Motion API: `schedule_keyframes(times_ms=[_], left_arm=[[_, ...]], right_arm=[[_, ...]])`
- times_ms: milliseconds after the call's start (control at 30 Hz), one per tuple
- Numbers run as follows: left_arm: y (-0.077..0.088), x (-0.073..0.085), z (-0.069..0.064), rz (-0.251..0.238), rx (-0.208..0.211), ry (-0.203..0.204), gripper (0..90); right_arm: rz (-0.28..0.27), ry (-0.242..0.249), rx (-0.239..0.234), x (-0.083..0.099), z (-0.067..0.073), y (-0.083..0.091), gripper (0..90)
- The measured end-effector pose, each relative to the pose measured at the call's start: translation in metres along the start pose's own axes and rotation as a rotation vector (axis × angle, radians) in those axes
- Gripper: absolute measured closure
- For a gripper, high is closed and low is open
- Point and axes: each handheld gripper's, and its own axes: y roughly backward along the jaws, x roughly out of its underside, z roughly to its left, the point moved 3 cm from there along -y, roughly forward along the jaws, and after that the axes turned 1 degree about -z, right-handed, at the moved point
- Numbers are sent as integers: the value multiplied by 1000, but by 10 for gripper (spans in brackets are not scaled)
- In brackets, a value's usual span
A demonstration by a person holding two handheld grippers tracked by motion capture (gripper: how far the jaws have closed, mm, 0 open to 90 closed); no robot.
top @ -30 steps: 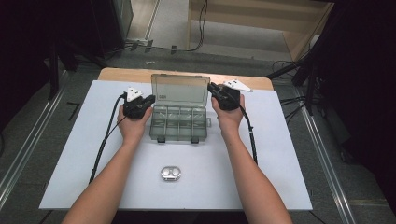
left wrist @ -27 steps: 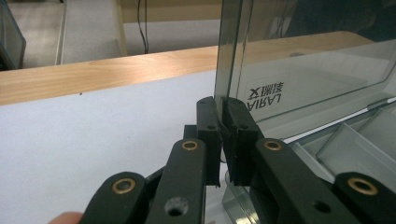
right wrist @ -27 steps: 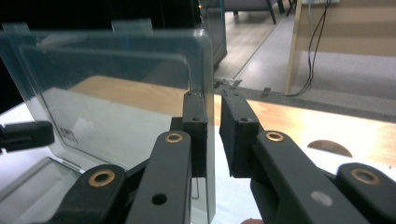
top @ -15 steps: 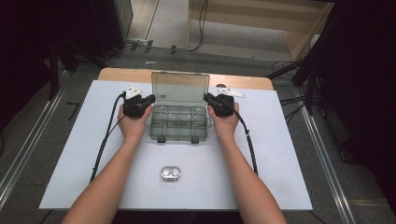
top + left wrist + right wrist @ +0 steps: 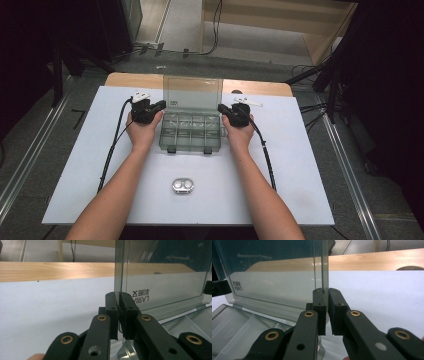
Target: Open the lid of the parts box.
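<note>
Nearest, a small metal case (image 5: pixel 182 186) lies on the white table (image 5: pixel 75 165). Beyond, the clear organizer box (image 5: pixel 190 132) stands open; left gripper (image 5: pixel 119 305) and right gripper (image 5: pixel 325 303), just closing, pinch its upright lid (image 5: pixel 193 93) edges. Mirrored lettering on the lid isn't clearly legible.

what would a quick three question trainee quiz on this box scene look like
1. True or false: the lid of the clear box stands open.
2. What does the left gripper grip? A) a side edge of the lid B) the small metal case C) a cable
3. Where does the small metal case lie on the white sheet relative to the box?

Key: 1 true. 2 A; the right gripper is shut on the lid's other side edge. 3 On the person's side of the box, apart from it.
</note>
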Motion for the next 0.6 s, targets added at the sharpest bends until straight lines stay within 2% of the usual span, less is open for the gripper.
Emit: schedule_keyframes(times_ms=[300,533,600], left_arm=[[1,0,3,4,-2,13,845],[-1,1,6,6,20,64,840],[-2,1,8,9,33,91,837]], right_arm=[[8,-5,-7,0,1,-2,832],[15,-18,-22,0,0,-3,830],[21,-31,-25,0,-1,-4,828]])
